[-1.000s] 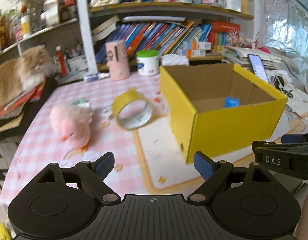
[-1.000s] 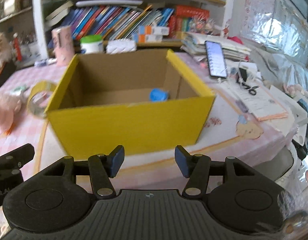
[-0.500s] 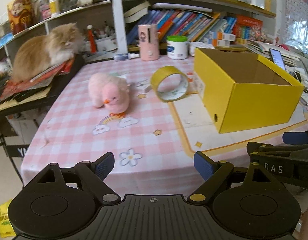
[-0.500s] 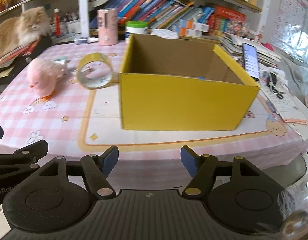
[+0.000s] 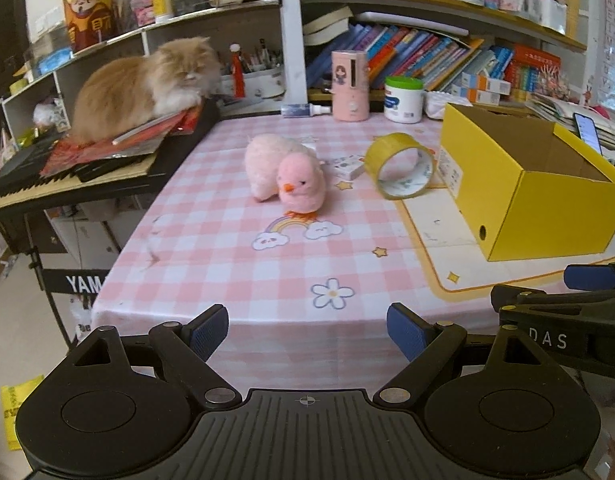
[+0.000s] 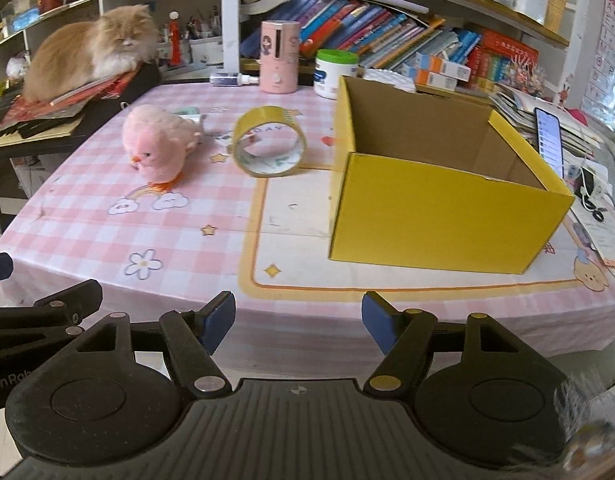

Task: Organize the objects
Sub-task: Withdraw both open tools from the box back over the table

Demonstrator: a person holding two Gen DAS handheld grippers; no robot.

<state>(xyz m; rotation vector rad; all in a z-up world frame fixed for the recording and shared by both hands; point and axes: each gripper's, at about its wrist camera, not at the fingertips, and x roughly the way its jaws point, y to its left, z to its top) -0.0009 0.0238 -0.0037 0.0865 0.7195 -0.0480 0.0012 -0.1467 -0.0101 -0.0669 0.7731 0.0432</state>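
An open yellow cardboard box [image 5: 547, 208] [image 6: 443, 224] stands on the right of the pink checked table. A roll of yellow tape [image 5: 403, 166] [image 6: 269, 146] stands on edge to its left. A pink plush chick [image 5: 285, 174] [image 6: 157, 146] sits further left. A small white card [image 5: 347, 166] lies between chick and tape. My left gripper [image 5: 307, 334] is open and empty, held off the table's near edge. My right gripper [image 6: 298, 320] is open and empty, also in front of the table edge, to the right of the left one.
A cat [image 5: 143, 84] lies on books over a keyboard [image 5: 39, 176] at the left. A pink dispenser [image 5: 349, 86], a white jar [image 5: 403, 100] and a small bottle [image 5: 305, 110] stand at the back. A phone [image 6: 549, 136] and papers lie right of the box. Bookshelves fill the back.
Both grippers have pulled back from the box toward the near table edge. The box's inside and the blue object in it are no longer visible. Both stay open.
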